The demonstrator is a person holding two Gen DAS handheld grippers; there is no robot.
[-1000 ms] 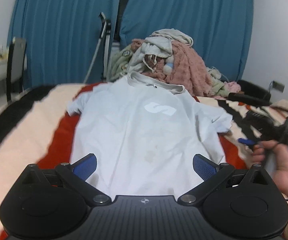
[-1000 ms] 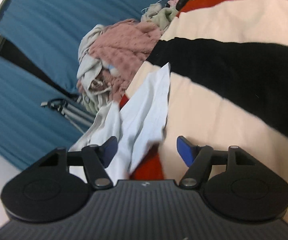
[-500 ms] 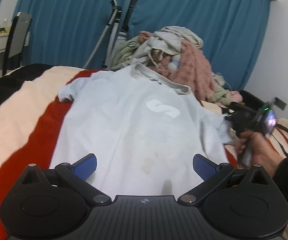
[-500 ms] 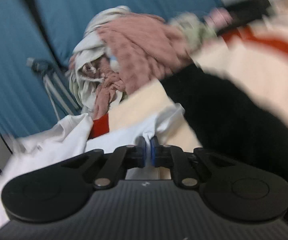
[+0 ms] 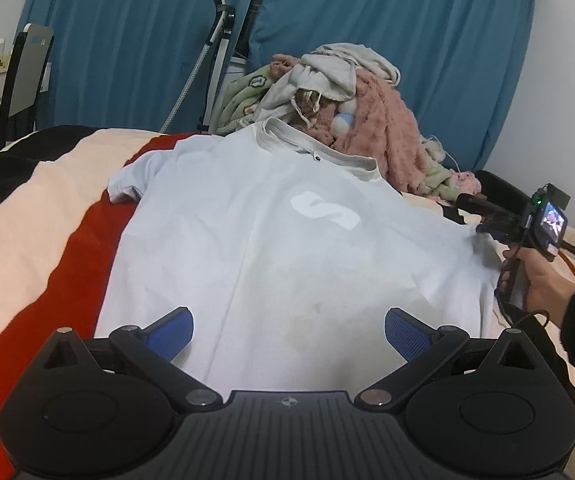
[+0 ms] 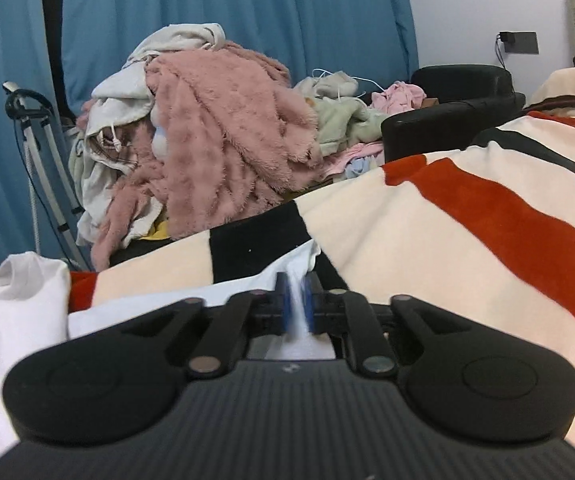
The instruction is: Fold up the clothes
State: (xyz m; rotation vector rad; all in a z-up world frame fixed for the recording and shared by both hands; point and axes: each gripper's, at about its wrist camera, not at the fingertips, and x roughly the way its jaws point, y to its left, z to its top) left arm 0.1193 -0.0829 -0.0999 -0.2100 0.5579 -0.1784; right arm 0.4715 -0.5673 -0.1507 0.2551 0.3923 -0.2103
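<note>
A white T-shirt (image 5: 271, 248) with a pale logo lies face up on the striped bedspread (image 5: 39, 220), collar at the far end. My left gripper (image 5: 287, 332) hovers open over the shirt's lower hem, nothing between its blue pads. In the left wrist view my right gripper (image 5: 483, 228), held by a hand (image 5: 543, 284), sits at the shirt's right sleeve. In the right wrist view my right gripper (image 6: 296, 304) has its jaws opening, a narrow gap between the pads. The white sleeve (image 6: 291, 264) still runs through that gap. The shirt's body (image 6: 15, 320) lies to its left.
A heap of unfolded laundry (image 5: 347, 92), pink fleece on top (image 6: 215, 128), stands beyond the collar before blue curtains. A pole appliance (image 5: 219, 52) leans behind it. A chair (image 5: 27, 68) stands far left and a black seat (image 6: 459, 112) far right. The bedspread (image 6: 447, 240) extends to the right.
My right gripper rolled upright, closed on the right sleeve and drew it outward, and its jaws have now parted a little. My left gripper dropped slightly toward the hem and stayed open.
</note>
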